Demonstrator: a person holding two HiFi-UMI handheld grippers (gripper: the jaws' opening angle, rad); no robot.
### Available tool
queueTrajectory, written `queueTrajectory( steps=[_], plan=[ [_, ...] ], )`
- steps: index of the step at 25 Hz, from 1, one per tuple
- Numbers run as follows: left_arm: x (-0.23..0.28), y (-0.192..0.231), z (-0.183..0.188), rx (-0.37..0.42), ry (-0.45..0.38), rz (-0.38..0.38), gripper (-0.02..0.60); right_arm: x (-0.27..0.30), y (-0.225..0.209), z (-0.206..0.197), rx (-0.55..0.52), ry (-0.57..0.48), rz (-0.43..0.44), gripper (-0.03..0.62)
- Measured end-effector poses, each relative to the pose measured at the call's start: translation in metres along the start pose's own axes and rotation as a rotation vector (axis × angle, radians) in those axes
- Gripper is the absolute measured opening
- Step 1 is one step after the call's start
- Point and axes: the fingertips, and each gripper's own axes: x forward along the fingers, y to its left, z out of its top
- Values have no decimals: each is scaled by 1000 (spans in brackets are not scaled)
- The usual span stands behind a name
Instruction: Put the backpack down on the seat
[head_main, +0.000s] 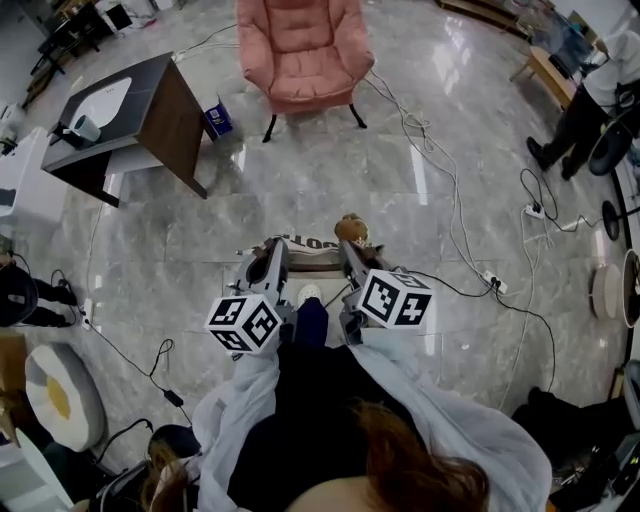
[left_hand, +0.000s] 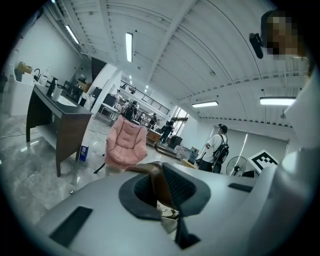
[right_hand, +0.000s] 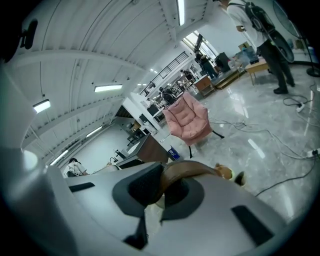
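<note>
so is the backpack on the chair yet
No: left gripper and right gripper hold the backpack by brown straps, short of the empty pink chair.

The shiny grey stone floor (head_main: 330, 190) is all around my feet and fills the whole picture. At the top middle a pink chair (head_main: 305, 50) stands on it. At the upper left stands a dark brown desk (head_main: 150, 110) with a white flat thing (head_main: 100, 103) on top, and a small blue box (head_main: 219, 118) sits on the floor between the two, close to the desk. Long thin cables (head_main: 452, 235) run across the floor down the right side to a white plug strip (head_main: 494, 283), and a round white cushion with a yellow middle (head_main: 62, 395) lies at the lower left.
</note>
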Motion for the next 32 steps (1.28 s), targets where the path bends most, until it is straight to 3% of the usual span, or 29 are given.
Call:
queueTrajectory(
  steps=[11,15,24,32],
  plan=[
    [70,55,37,-5,34,-46,23,82,3,43,-4,-36,-37,9],
    [80,63,41,25,43,-68,23,98,4,53,-7,-73,-29,9],
    [97,80,55,-7,11,-78,23,120,11,75,-35,-109,-3,9],
    [167,96,70,22,24,-70,23,171,-14,122,-25,-100,-10,9]
  ],
)
